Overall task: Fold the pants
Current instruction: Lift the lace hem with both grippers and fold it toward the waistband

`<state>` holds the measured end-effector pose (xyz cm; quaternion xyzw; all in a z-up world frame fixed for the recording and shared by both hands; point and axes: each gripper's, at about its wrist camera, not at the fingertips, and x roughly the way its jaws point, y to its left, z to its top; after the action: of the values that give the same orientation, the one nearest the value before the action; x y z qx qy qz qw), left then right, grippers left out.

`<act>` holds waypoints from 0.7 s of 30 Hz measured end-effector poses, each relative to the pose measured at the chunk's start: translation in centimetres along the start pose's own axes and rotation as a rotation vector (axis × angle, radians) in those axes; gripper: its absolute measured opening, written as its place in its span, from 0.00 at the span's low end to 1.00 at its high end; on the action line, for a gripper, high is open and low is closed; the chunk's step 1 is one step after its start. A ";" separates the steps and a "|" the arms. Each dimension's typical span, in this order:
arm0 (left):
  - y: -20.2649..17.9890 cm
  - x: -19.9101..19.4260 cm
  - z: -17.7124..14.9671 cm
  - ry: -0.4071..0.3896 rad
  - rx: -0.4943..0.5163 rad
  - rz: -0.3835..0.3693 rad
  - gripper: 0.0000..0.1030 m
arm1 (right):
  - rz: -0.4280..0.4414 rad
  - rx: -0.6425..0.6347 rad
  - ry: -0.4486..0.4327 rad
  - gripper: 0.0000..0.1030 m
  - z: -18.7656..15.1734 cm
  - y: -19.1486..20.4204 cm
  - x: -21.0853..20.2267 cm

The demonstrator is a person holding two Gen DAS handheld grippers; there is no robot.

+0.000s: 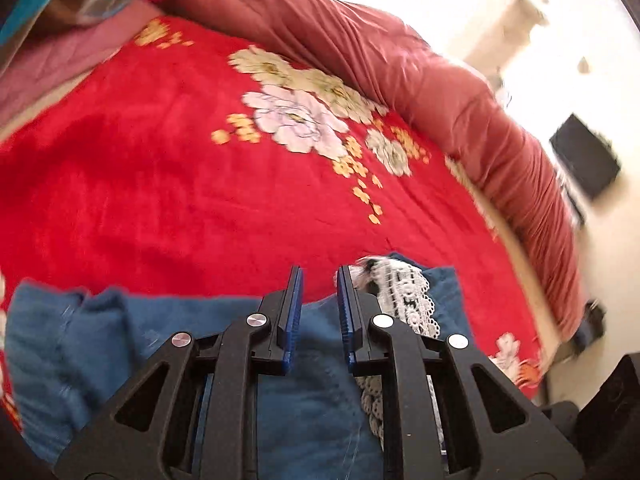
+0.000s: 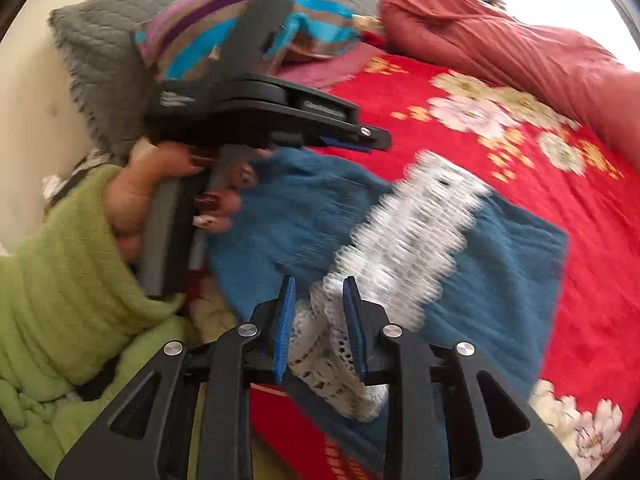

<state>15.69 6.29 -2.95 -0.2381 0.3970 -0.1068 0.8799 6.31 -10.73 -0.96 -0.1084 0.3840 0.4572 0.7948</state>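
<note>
Blue pants (image 2: 480,264) lie partly folded on the bed, on a red floral blanket (image 1: 180,184), with a white lace trim (image 2: 412,236) running across the fabric toward the right hand-held gripper.

Right hand-held gripper (image 2: 318,300): jaws stand a little apart, lace trim bunched between the blue pads (image 2: 286,320). Whether the pads actually pinch the lace — cannot tell; motion blur on the trim ahead of the fingertips.

Left hand-held gripper (image 1: 318,284): jaws parted, a clear gap between the blue pads (image 1: 294,312), blue fabric directly under them. Nothing is clamped. In its own view the lace trim sits just to the right of the right-side finger, at the pants' far edge.

From the right wrist view, the left hand-held gripper appears ahead and to the left, above the pants' left edge, held by a hand (image 2: 160,184) with dark painted nails and a green sleeve (image 2: 64,264).

Beyond the pants — a rolled pink-red quilt (image 1: 400,64) along the blanket's far side. A striped pillow (image 2: 248,12) leans on a grey pillow (image 2: 100,52) past the left hand-held gripper.
</note>
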 end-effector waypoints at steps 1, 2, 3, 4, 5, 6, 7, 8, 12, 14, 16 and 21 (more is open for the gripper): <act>0.4 -0.4 -0.3 -0.007 -0.011 -0.004 0.14 | 0.001 -0.007 -0.011 0.29 0.2 0.3 -0.4; 0.6 -0.4 -0.5 -0.009 -0.016 -0.007 0.19 | -0.004 -0.014 -0.027 0.32 0.2 0.5 -1.2; 0.6 -0.5 -0.7 -0.005 -0.023 -0.023 0.21 | -0.015 -0.015 -0.045 0.37 0.2 0.4 -2.1; 0.7 -0.8 -0.9 -0.002 -0.025 -0.034 0.21 | -0.025 -0.013 -0.053 0.38 0.1 0.2 -2.8; 0.4 -0.7 -1.0 0.003 -0.022 -0.044 0.22 | -0.050 -0.016 -0.058 0.39 -0.2 0.1 -3.7; -0.1 -0.6 -1.1 0.009 -0.010 -0.052 0.22 | -0.072 -0.024 -0.056 0.40 -0.6 -0.1 -4.1; -0.4 -0.5 -1.4 0.015 -0.002 -0.055 0.22 | -0.109 -0.045 -0.044 0.41 -1.3 0.0 -4.5; -0.8 -0.3 -1.5 0.025 0.004 -0.062 0.23 | -0.123 -0.059 -0.030 0.41 -1.9 0.1 -4.6; -2.5 1.2 -2.0 0.077 0.032 -0.068 0.28 | -0.177 -0.151 0.039 0.41 -4.4 1.4 -3.3; -2.9 1.8 -2.0 0.095 0.036 -0.062 0.28 | -0.185 -0.190 0.051 0.41 -4.7 2.1 -2.1; -3.1 2.7 -1.8 0.127 0.024 -0.048 0.31 | -0.183 -0.216 0.058 0.41 -4.9 2.7 -1.1; -3.3 4.4 -1.6 0.175 0.020 -0.013 0.31 | -0.207 -0.191 0.098 0.28 -4.3 1.7 1.4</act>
<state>17.43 1.25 -5.02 -0.2215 0.4697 -0.1367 0.8436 3.14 -11.13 -4.58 -0.2447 0.3639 0.4015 0.8041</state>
